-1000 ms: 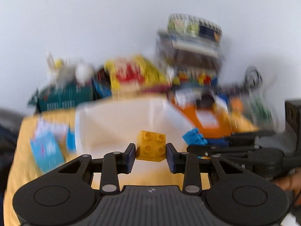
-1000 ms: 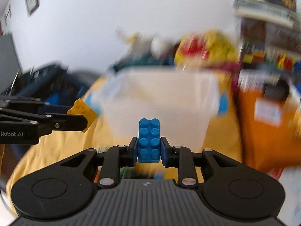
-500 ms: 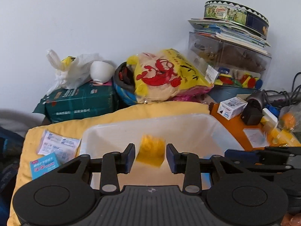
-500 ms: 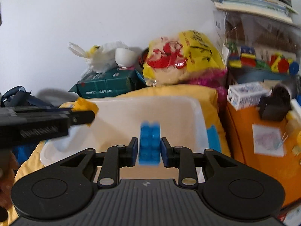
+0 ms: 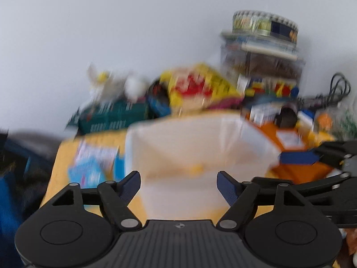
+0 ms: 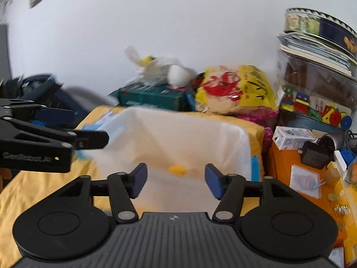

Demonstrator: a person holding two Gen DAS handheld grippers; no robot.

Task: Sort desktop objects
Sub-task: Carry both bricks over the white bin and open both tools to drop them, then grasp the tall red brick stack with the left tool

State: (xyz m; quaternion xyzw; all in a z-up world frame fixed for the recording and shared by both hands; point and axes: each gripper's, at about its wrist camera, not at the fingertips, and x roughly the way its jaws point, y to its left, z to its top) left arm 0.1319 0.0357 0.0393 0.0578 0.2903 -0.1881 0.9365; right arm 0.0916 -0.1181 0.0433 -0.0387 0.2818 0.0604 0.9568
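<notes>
Both the left gripper [image 5: 178,184] and right gripper [image 6: 176,179] have just opened and are empty above the white bin [image 6: 243,138], where a blurry yellow block [image 6: 177,169], probably light, hard and easy to pinch by its flat sides, lies near the front wall.

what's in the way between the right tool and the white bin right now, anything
Nothing visible. The right tool has just been opening, with nothing between its jaws, and it looks straight into the white bin. A yellow brick shows blurred inside the bin. The left tool reaches in from the left side, off that line.
</notes>
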